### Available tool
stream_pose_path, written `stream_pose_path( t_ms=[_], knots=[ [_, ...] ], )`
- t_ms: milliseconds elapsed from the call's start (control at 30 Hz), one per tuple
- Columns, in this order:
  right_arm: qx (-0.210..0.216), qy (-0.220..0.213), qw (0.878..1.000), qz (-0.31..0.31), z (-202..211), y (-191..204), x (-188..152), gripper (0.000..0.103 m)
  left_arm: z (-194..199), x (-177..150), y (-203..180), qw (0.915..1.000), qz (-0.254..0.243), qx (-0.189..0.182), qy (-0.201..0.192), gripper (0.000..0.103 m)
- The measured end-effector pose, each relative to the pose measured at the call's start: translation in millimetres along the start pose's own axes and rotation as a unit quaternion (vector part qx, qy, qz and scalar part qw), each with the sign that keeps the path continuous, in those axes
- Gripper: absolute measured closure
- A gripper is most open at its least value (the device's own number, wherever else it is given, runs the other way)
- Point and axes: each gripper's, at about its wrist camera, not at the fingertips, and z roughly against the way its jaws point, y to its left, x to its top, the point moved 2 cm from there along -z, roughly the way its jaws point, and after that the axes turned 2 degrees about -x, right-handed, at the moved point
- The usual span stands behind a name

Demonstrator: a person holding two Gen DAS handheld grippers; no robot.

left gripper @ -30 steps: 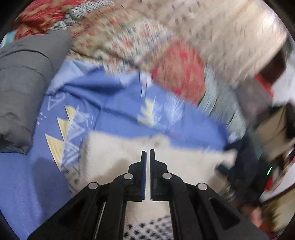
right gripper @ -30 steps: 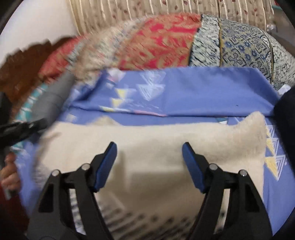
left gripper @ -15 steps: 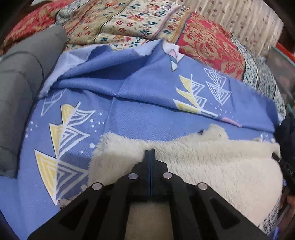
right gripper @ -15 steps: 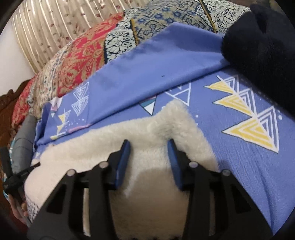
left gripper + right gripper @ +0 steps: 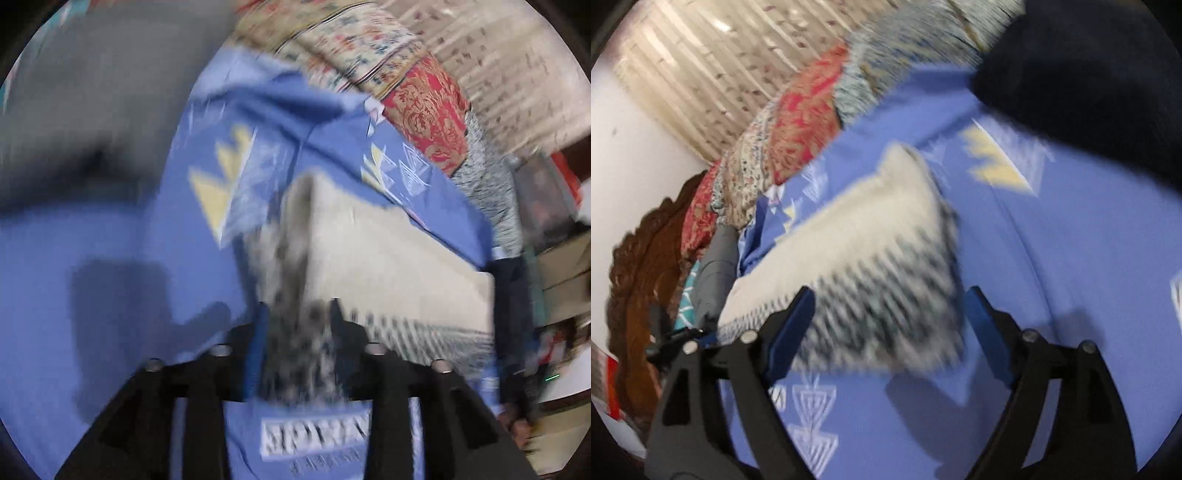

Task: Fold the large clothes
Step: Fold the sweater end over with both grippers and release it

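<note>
A cream fleece garment (image 5: 373, 247) with a black-and-white patterned outer side lies folded on the blue printed bedsheet (image 5: 110, 229). My left gripper (image 5: 298, 310) hangs over its near left corner. Its jaws are opening, and the blurred patterned edge sits between them. In the right wrist view the same garment (image 5: 864, 236) stretches away to the upper left. My right gripper (image 5: 890, 295) is over its near patterned end. Those jaws are opening wide, with the cloth between them and a gap at the right finger. The left gripper (image 5: 676, 336) shows small at the far left.
A grey padded item (image 5: 92, 110) lies left of the sheet. A dark navy garment (image 5: 1089, 74) is heaped at the upper right. A red and floral quilt (image 5: 798, 122) is piled behind, with a curtain (image 5: 720, 55) and a carved wooden headboard (image 5: 639, 277) beyond.
The left jaws were shut on the fleece and now stand apart. The right jaws narrowed, then widened. Both grippers slid toward the garment's near patterned end.
</note>
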Motion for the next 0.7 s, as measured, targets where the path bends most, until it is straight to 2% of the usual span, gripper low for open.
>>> stream_pose_path(
  t_ms=[33, 67, 233, 367, 400, 467, 500, 567, 633, 700],
  knots=[
    [0.009, 0.000, 1.000, -0.013, 5.4, -7.5, -8.5, 0.023, 0.6, -5.5, 9.3, 0.9995, 0.020, -0.024, 0.005, 0.037],
    [0.012, 0.000, 1.000, -0.018, 8.5, -11.8, -13.9, 0.023, 1.3, -8.2, 16.2, 0.9989, 0.033, -0.031, 0.006, 0.035],
    [0.014, 0.008, 0.999, -0.030, 11.1, -22.4, -26.7, 0.023, 3.2, -4.9, 23.1, 0.9981, 0.047, -0.040, -0.001, 0.028],
    [0.025, 0.003, 0.998, -0.053, 7.5, -27.9, -31.6, 0.023, -2.8, -1.9, 20.1, 0.9988, 0.047, -0.009, -0.010, 0.021],
    [0.029, 0.006, 0.998, -0.062, 4.4, -32.2, -36.1, 0.023, -5.1, -2.9, 19.5, 0.9990, 0.043, 0.005, -0.010, 0.021],
    [0.028, 0.015, 0.997, -0.073, -2.3, -37.9, -44.6, 0.023, -11.3, -7.9, 12.9, 0.9971, 0.015, 0.072, -0.019, 0.021],
    [0.023, 0.021, 0.996, -0.079, -7.1, -42.8, -51.2, 0.023, -13.5, -13.3, 8.8, 0.9931, -0.008, 0.114, -0.028, 0.021],
    [0.032, 0.009, 0.997, -0.076, -7.2, -46.5, -56.2, 0.023, -17.4, -22.8, 6.4, 0.9841, -0.038, 0.169, -0.038, 0.021],
    [0.036, 0.003, 0.997, -0.071, -6.9, -47.0, -58.7, 0.023, -24.7, -30.0, 6.9, 0.9738, -0.054, 0.218, -0.037, 0.021],
    [0.031, 0.001, 0.998, -0.060, -8.1, -45.2, -60.6, 0.023, -30.3, -36.4, 11.8, 0.9675, -0.060, 0.243, -0.037, 0.021]
  ],
)
